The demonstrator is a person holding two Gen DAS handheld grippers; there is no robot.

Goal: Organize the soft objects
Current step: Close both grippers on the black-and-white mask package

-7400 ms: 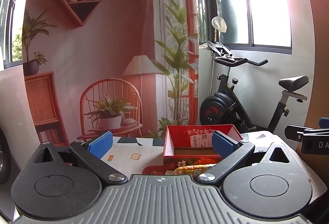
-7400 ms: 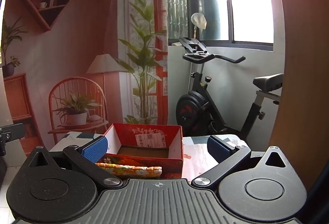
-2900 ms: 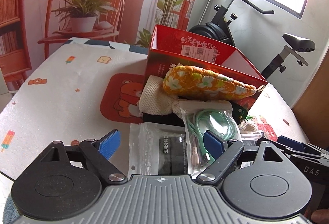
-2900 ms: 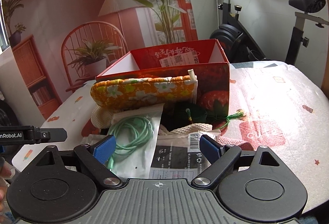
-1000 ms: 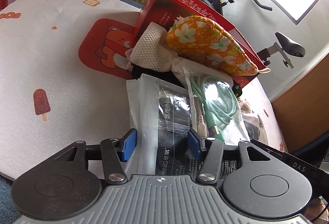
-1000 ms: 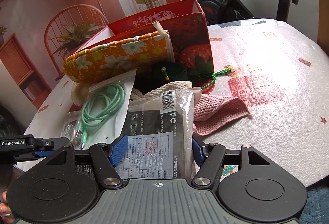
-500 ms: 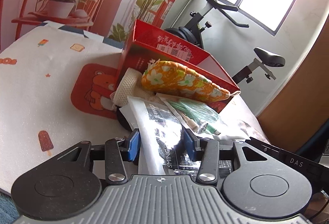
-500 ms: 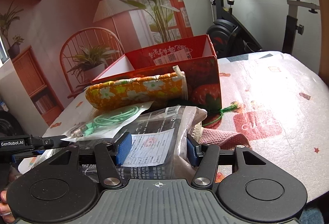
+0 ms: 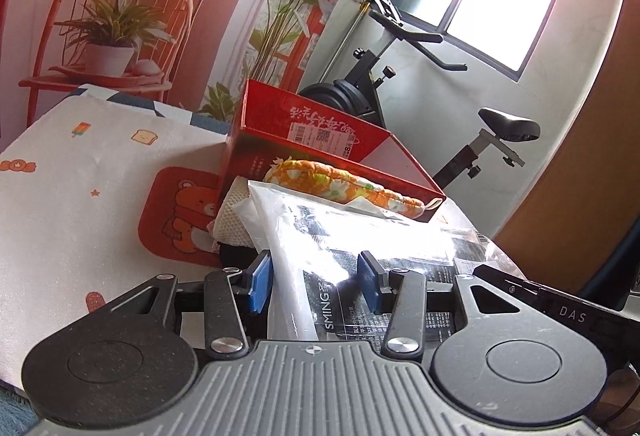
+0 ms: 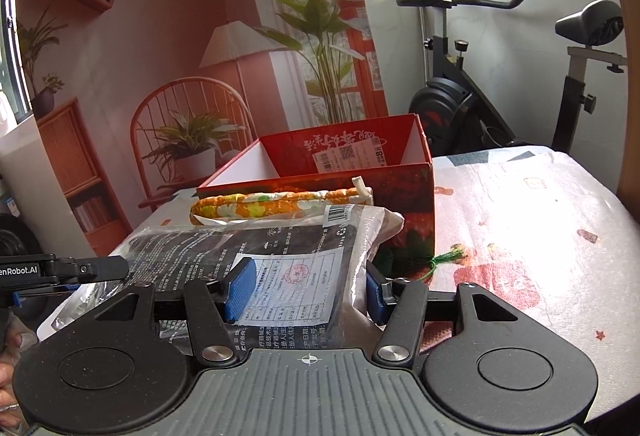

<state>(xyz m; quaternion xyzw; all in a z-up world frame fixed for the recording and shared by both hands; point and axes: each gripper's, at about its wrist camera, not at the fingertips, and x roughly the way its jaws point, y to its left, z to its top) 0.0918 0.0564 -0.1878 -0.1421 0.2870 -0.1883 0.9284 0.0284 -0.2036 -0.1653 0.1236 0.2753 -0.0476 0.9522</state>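
Note:
My left gripper (image 9: pixel 316 282) is shut on the near edge of a clear plastic packet with dark contents (image 9: pixel 320 236) and holds it raised. My right gripper (image 10: pixel 306 286) is shut on a second clear packet with a white label (image 10: pixel 288 256), also lifted. An orange floral pouch (image 9: pixel 340 184) leans against the open red cardboard box (image 9: pixel 248 140); both also show in the right wrist view, the pouch (image 10: pixel 276 206) in front of the box (image 10: pixel 416 188). A cream knitted cloth (image 9: pixel 230 216) lies beside the box.
The table has a white printed cover with a red bear patch (image 9: pixel 180 212). A green tassel (image 10: pixel 448 258) lies by the box. An exercise bike (image 10: pixel 460 92) stands behind the table. The left gripper's body (image 10: pixel 60 270) shows at the left.
Both grippers closed on their packets and lifted them off the pile. The views have tilted up, and the packets now hide the green cable bag and the pink cloth.

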